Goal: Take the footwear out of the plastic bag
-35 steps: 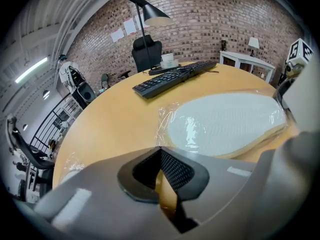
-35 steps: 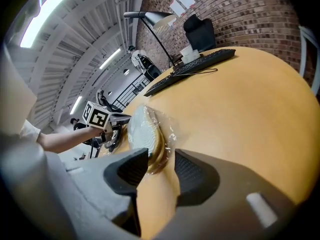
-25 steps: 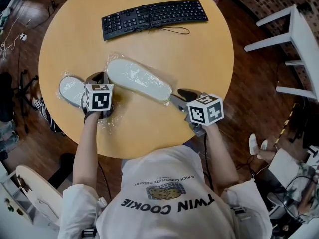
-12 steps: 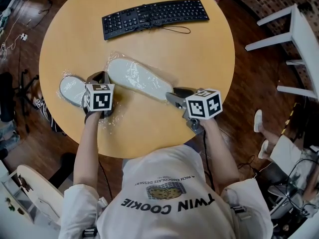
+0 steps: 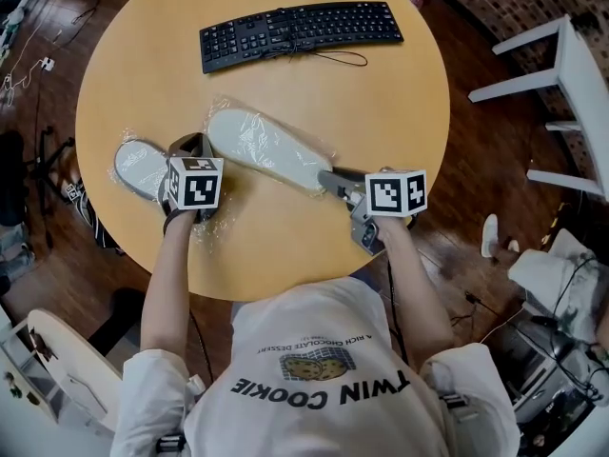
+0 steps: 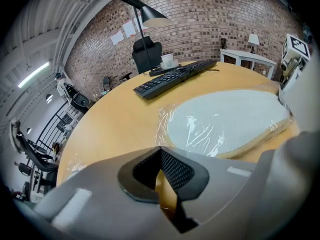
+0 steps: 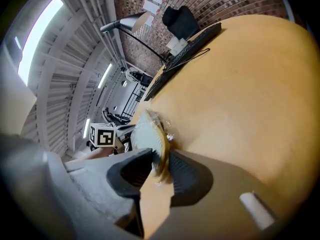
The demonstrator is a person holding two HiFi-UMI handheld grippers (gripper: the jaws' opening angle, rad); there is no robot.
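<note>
Shifted since a second ago: right gripper [image 5: 328, 177], carried leftward from the table edge up to the near end of the long slipper [image 5: 266, 149]; elsewhere no visible change. Jaws closing, with the tan-edged end of that slipper [image 7: 150, 140], wrapped in crinkled clear film, caught between both dark pads. Slipper sole-up, lying diagonally on the round wooden table [image 5: 381, 112], enclosed in the plastic bag [image 5: 221, 114]. Left gripper [image 5: 193, 147] just beside the slipper's far end, between it and a second slipper [image 5: 140, 168] near the left table edge. Jaw tips drawn together, table surface visible through the gap below them; whether film is pinched at the tips, not discernible. More loose film spread on the table under and behind that gripper. Black keyboard [image 5: 300, 31] well apart, at the far side of the table.
</note>
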